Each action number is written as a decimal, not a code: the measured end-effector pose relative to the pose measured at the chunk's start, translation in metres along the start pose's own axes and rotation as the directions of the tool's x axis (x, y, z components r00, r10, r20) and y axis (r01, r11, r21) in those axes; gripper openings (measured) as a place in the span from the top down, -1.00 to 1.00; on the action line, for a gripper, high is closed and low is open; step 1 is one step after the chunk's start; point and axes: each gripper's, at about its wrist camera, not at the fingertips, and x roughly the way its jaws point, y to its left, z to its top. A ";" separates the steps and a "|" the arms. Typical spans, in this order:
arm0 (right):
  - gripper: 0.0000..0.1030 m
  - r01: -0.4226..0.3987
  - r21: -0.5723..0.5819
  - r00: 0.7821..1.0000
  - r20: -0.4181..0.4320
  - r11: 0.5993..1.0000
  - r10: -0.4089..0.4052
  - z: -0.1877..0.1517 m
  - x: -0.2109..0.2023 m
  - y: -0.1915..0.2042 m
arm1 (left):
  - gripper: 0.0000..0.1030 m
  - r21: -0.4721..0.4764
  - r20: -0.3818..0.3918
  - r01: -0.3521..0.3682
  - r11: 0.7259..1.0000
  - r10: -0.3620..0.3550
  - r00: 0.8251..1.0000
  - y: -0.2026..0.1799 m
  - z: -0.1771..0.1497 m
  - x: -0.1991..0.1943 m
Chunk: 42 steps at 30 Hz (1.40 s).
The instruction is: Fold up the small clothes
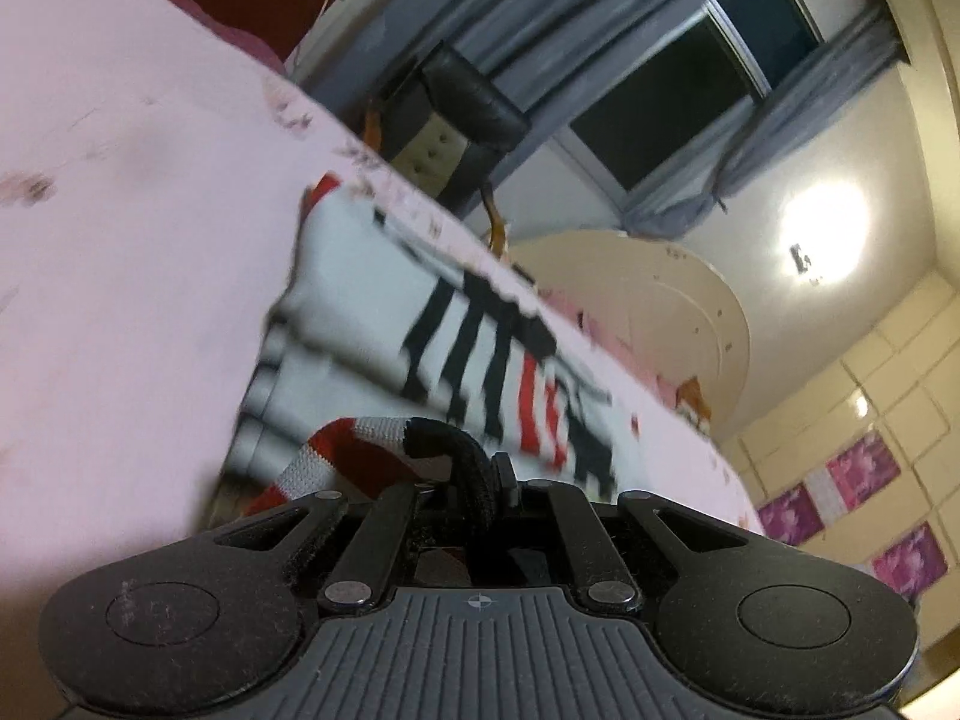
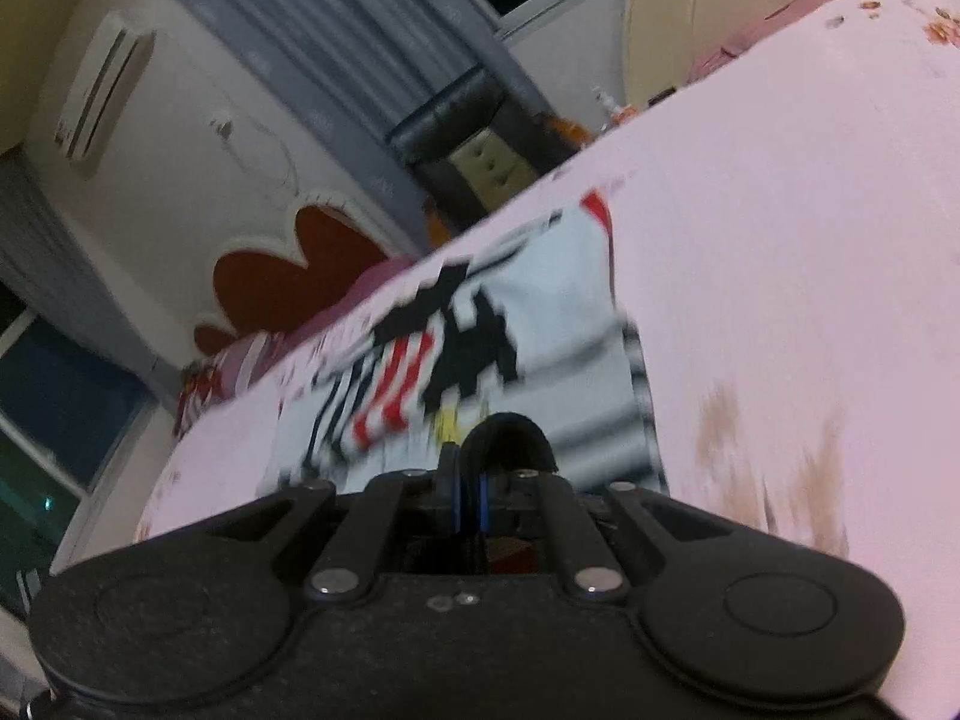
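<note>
Garment: a small white knit garment with black and red stripes and a blocky black print lies spread on the pale pink flowered bed sheet, blurred in both views.
Left gripper: the black two-finger left gripper has its jaws pressed together, pinching the garment's black-edged, red-and-white striped trim, which arcs off to the left.
Right gripper: the black right gripper is clamped tight too, a loop of the garment's black edge caught between its jaws and rising just above them.
Backdrop: grey curtains around a dark window, and a black padded chair beyond the bed's edge.
</note>
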 end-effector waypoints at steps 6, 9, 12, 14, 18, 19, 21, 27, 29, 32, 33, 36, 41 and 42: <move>0.88 -0.002 0.073 1.000 -0.001 0.997 0.002 0.060 0.064 -0.015 | 0.89 -0.019 -0.008 -0.045 0.999 0.045 0.999 -0.013 0.057 0.078; 0.88 0.003 0.119 1.000 -0.011 0.993 -0.002 0.084 0.100 -0.027 | 0.89 0.006 -0.034 -0.077 0.997 0.077 0.996 -0.016 0.084 0.115; 0.88 0.006 0.164 1.000 -0.027 0.987 -0.001 0.100 0.134 -0.039 | 0.89 0.007 -0.060 -0.126 0.992 0.127 0.990 -0.011 0.104 0.152; 0.88 0.012 0.177 0.999 -0.044 0.984 -0.004 0.109 0.155 -0.047 | 0.89 0.000 -0.072 -0.145 0.989 0.145 0.987 -0.005 0.111 0.167; 0.87 0.016 0.166 0.997 -0.080 0.986 -0.003 0.122 0.192 -0.057 | 0.89 -0.064 -0.085 -0.124 0.990 0.119 0.989 0.013 0.118 0.192; 0.87 0.009 0.160 0.996 -0.089 0.987 0.005 0.126 0.202 -0.060 | 0.89 -0.070 -0.061 -0.113 0.991 0.109 0.992 0.016 0.119 0.195; 0.71 0.000 0.147 0.996 -0.090 0.989 0.014 0.130 0.213 -0.063 | 0.89 -0.084 -0.021 -0.103 0.991 0.101 0.995 0.020 0.121 0.200; -0.20 -0.028 0.088 1.000 0.008 0.996 0.027 0.141 0.216 -0.067 | 0.46 -0.085 0.009 -0.091 0.992 0.092 0.996 0.028 0.125 0.215; -0.26 -0.035 0.077 0.997 0.066 0.996 0.030 0.144 0.206 -0.069 | -0.03 -0.058 0.039 -0.089 0.994 0.092 0.995 0.025 0.126 0.211; -0.10 -0.039 0.024 0.997 0.061 0.999 0.037 0.149 0.199 -0.066 | -0.14 0.029 0.059 -0.103 0.994 0.101 0.993 0.016 0.133 0.206; 0.04 -0.033 -0.014 0.998 0.047 0.999 0.034 0.150 0.200 -0.063 | -0.14 0.069 0.054 -0.113 0.991 0.110 0.993 0.013 0.136 0.207; 0.09 0.007 -0.137 1.000 -0.001 0.991 -0.007 0.149 0.205 -0.049 | -0.14 0.225 -0.016 -0.178 0.958 0.186 0.982 0.002 0.143 0.221; 0.09 0.093 -0.317 0.992 -0.048 0.944 -0.114 0.143 0.228 -0.026 | -0.05 0.506 -0.094 -0.273 0.818 0.367 0.926 -0.024 0.136 0.256; 0.11 0.122 -0.362 0.986 -0.059 0.924 -0.153 0.139 0.235 -0.022 | 0.20 0.551 -0.083 -0.286 0.784 0.393 0.916 -0.029 0.133 0.260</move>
